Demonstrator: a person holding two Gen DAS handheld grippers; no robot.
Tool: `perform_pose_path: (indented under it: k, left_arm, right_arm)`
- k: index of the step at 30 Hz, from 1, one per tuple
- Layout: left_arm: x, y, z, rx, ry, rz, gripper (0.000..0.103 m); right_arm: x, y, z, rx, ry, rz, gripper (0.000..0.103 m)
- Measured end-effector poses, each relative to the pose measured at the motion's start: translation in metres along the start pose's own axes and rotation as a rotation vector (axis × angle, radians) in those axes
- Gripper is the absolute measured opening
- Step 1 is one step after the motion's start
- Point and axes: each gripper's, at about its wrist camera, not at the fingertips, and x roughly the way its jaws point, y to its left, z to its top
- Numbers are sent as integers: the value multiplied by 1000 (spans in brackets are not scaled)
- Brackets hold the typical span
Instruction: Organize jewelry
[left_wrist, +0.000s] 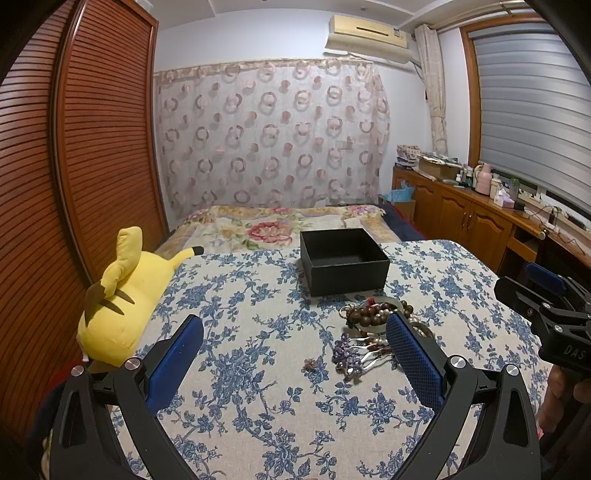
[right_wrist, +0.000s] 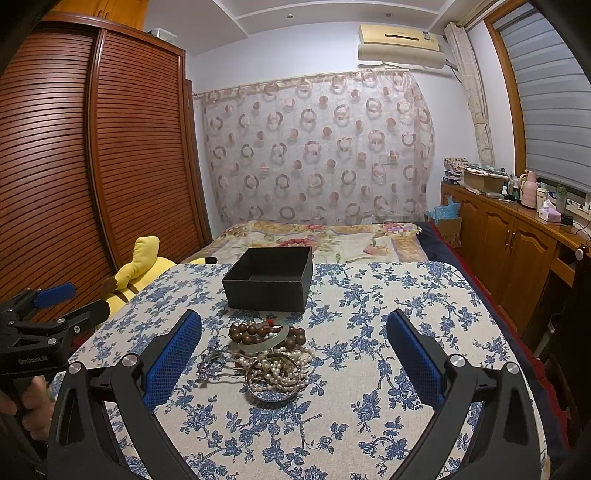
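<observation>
you hold both hand-held grippers above the near part of the worktop (right_wrist: 369, 332), and each has its jaws spread wide with nothing between them: the left hand-held gripper (left_wrist: 295, 354) and the right hand-held gripper (right_wrist: 293, 354). the jewelry is one tangled heap in the middle of the flowered cloth, just near of the empty black box (right_wrist: 271, 282). from the right wrist view you can pick out a string of brown wooden beads (right_wrist: 243, 330) with a pale bangle (right_wrist: 269, 341) lying over it, a pile of pearls (right_wrist: 280, 367) on a ring-shaped bracelet, and a purple hairpin (left_wrist: 347, 356) on the left edge of the heap.

the step in hand looks like the first pick, since the box holds nothing yet. take one piece only: come down on an outer piece such as the hairpin or the bangle, close on its firm part, and lift slowly so the strands do not drag along. the pearls and beads are loose and will likely slip or snag.

a small brown ornament (left_wrist: 312, 363) lies apart, left of the heap. a yellow plush toy (left_wrist: 122, 295) sits at the left edge, well clear. the box wall stands close behind the heap, so mind your far fingertip.
</observation>
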Motion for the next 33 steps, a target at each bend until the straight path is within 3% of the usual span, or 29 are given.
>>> perform_pose_path:
  k: [33]
  left_arm:
    - [-13, -6, 9, 5, -11, -5, 96]
  right_arm:
    - [-2, -2, 2, 0, -1, 3, 101]
